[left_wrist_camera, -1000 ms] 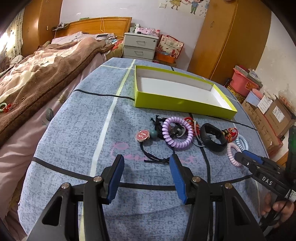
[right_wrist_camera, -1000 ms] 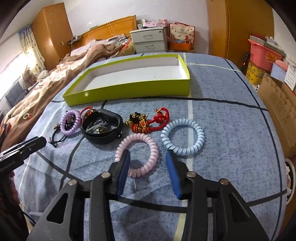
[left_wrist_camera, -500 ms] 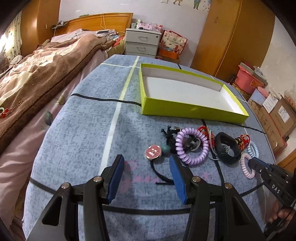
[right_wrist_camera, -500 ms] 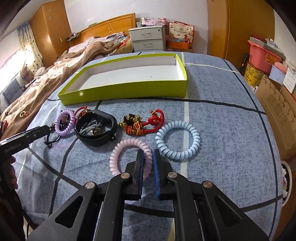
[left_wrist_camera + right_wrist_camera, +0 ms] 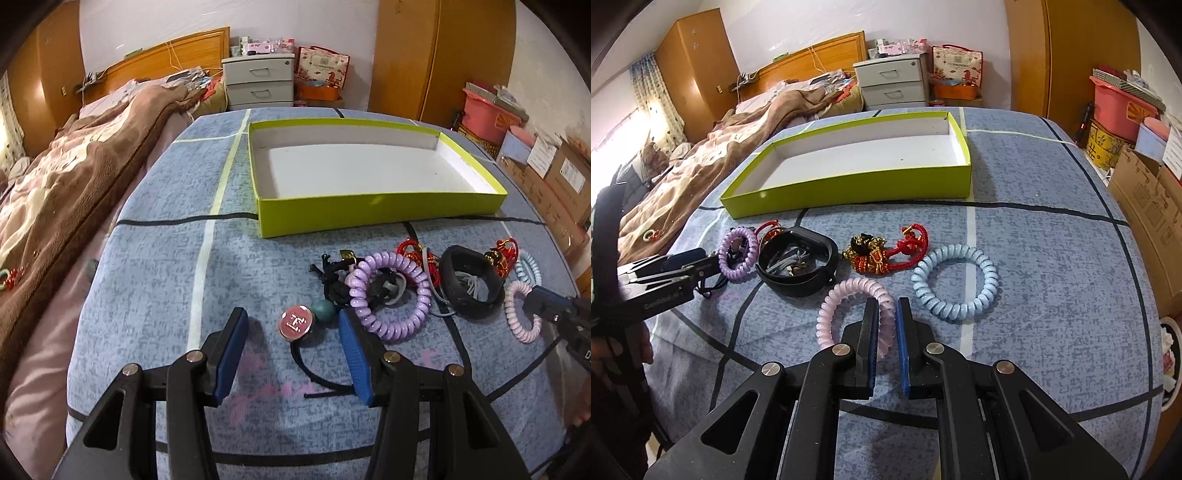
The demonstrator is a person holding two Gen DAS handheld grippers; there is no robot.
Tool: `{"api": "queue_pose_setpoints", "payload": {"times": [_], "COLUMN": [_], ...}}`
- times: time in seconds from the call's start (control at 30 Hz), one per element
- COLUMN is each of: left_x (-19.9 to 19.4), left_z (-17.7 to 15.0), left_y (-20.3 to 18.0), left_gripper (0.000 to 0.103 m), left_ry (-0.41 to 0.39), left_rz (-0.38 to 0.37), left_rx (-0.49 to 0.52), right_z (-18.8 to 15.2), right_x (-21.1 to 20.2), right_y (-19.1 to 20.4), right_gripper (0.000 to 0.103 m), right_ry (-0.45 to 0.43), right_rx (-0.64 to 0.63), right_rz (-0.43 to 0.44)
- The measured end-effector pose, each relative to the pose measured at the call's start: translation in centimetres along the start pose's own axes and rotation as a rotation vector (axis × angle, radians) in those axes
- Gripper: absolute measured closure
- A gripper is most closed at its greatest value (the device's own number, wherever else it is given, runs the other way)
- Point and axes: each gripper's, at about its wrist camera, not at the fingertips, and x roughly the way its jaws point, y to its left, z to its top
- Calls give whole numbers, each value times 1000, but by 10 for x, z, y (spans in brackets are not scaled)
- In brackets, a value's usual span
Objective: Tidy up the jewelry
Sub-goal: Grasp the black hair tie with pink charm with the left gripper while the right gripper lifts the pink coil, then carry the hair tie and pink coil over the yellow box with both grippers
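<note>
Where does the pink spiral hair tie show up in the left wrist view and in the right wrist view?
Left wrist view: the pink spiral hair tie lies at the far right, beside the black band, with the right gripper shut on it.
Right wrist view: low centre, its near side pinched between the blue pads.
Shared landmark: the yellow-green box behind the jewelry row.

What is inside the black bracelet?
Inside the black bracelet lie grey bands and some small dark bits, on the blue cloth. Its near wall hides whatever sits right behind it.
</note>
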Motion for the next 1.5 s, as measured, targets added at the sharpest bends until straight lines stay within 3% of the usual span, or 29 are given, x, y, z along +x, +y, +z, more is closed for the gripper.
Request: {"api": "queue_pose_setpoints", "payload": {"times": [0.13,0.27,0.4,1.0,1.3,1.5], "left_x": [0,-3,-4,-38,-63,-57], "left_z": [0,-1,-3,-7,17,39], "left_y": [-1,-1,0,12,13,12], "left_gripper": [52,74,83,83,83,83], "left_ry": [-5,-9,-13,-84,-163,-175], "left_rz": [-3,-15,-21,-52,-61,-79], "left_rx": [6,9,-4,-76,-74,-83], "right_z": [0,-1,-1,1,18,45], "right_x": [-1,-2,-4,-18,-32,-34], "right_y": [-1,-2,-2,1,3,-2], "right_gripper": [93,93,93,93,93,93], "right_ry": [-1,-7,-11,-61,-116,-165], "right_rx": [1,3,3,11,15,22], "right_rz": [8,10,11,32,41,21]}}
